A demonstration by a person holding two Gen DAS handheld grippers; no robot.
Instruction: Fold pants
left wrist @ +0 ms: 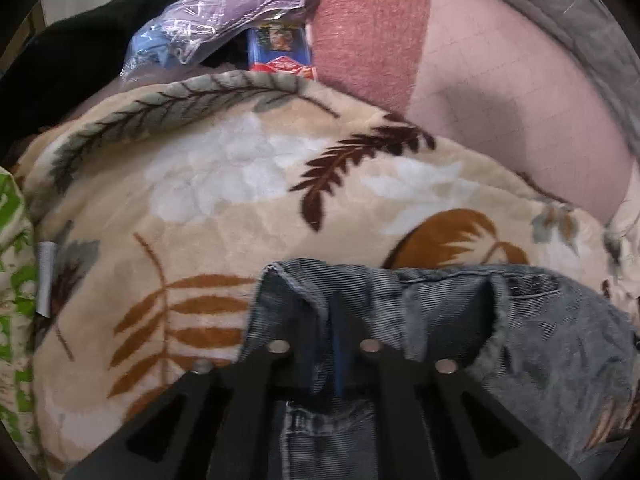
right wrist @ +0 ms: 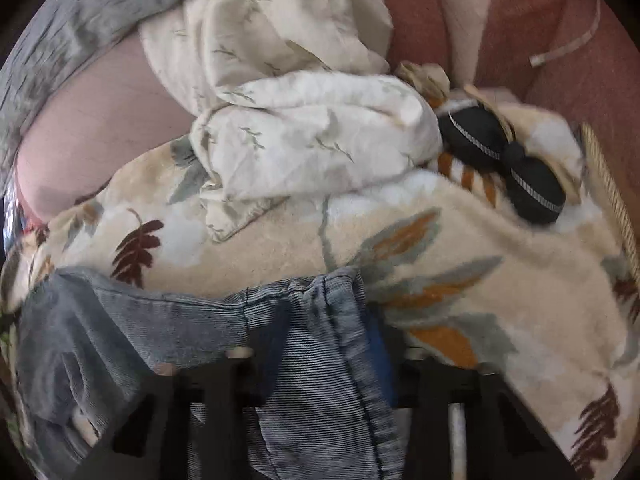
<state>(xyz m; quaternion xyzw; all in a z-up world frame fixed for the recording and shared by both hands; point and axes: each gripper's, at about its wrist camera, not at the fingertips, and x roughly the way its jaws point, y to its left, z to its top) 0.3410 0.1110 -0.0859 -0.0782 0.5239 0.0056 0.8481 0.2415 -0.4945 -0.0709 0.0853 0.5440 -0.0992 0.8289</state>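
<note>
The pants are grey-blue corduroy jeans [left wrist: 500, 340] lying on a cream fleece blanket with leaf prints [left wrist: 224, 184]. My left gripper [left wrist: 332, 332] is shut on the left end of the jeans' top edge, with fabric draped over its black fingers [left wrist: 256, 392]. In the right wrist view the jeans [right wrist: 168, 320] stretch to the left, and my right gripper [right wrist: 320, 344] is shut on their right end, the denim hanging between and over its fingers [right wrist: 436, 400]. The blanket [right wrist: 460, 248] lies under and beyond the jeans.
A pink sheet [left wrist: 520, 100], a rust-red cushion [left wrist: 368, 32], a plastic-wrapped purple bundle [left wrist: 224, 12], a blue box [left wrist: 276, 48] and black cloth [left wrist: 72, 60] lie beyond. A crumpled cream sheet [right wrist: 304, 132] and a black bow [right wrist: 504, 168] sit on the blanket.
</note>
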